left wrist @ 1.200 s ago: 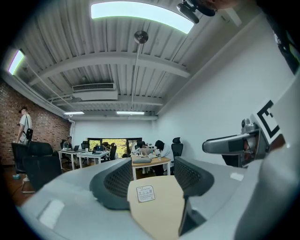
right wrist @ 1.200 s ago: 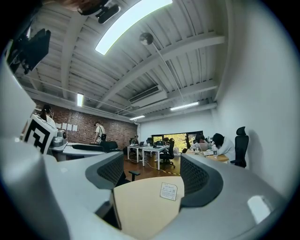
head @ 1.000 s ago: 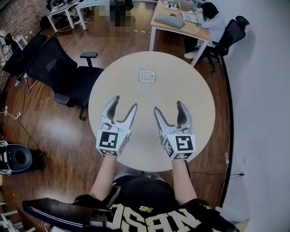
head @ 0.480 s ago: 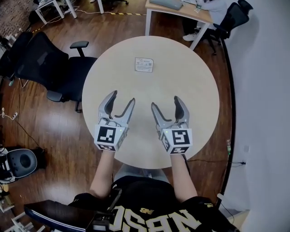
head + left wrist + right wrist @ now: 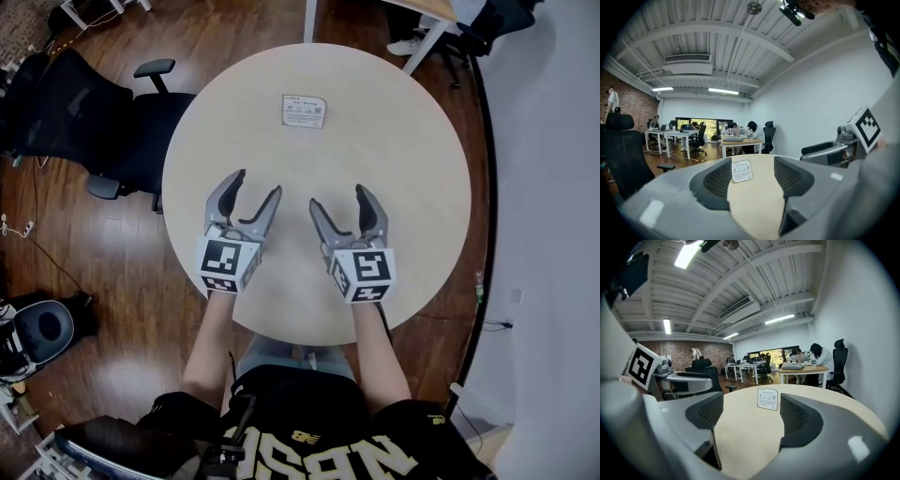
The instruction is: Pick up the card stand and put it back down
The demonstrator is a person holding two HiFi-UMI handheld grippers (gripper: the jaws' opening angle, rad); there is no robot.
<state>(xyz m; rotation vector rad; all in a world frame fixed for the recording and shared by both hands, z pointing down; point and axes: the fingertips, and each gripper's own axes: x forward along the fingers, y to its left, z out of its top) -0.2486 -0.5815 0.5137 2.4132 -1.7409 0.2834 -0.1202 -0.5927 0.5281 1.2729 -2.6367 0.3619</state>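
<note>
A small white card stand [image 5: 304, 110] stands upright on the far part of the round beige table [image 5: 412, 187]. It shows beyond the jaws in the left gripper view [image 5: 741, 171] and the right gripper view [image 5: 768, 398]. My left gripper [image 5: 254, 188] hovers over the near half of the table, open, with nothing between its jaws. My right gripper [image 5: 339, 200] is beside it, also open and empty. Both sit well short of the card stand.
A black office chair [image 5: 103, 122] stands at the table's left edge. Wooden floor surrounds the table. A white wall [image 5: 553, 187] runs along the right. Desks with seated people [image 5: 806, 363] lie beyond the table.
The head view has shifted, so the table sits higher in frame and the far desks have left the picture. Both grippers stay open, side by side over the near table.
</note>
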